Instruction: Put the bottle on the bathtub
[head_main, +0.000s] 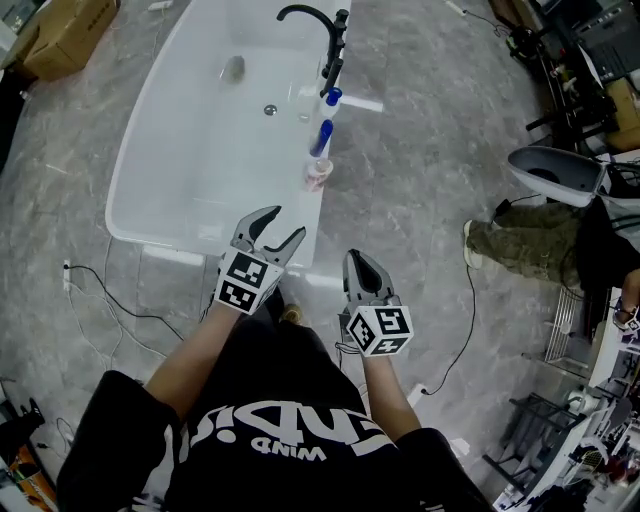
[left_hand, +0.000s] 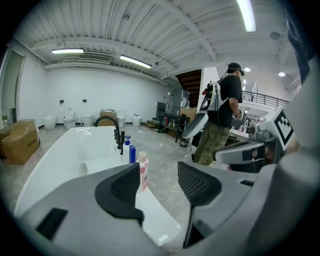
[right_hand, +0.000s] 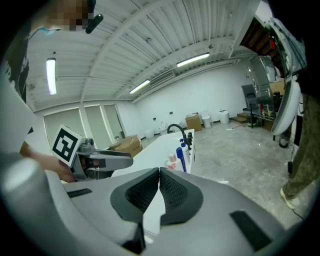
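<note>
White bathtub (head_main: 150, 170), bottle (head_main: 318, 172) on rim, both grippers empty

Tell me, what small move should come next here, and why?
Probably ease the open left gripper forward toward the pink bottle, the nearest one standing on the bathtub rim. Both grippers hold nothing, the right gripper is shut, and the left one's jaws face that bottle.

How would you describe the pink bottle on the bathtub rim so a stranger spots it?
Find the white bathtub and its black tap. Three bottles line the rim beside it. The pink bottle is farthest from the tap, past the white bottle and the blue bottle.
</note>
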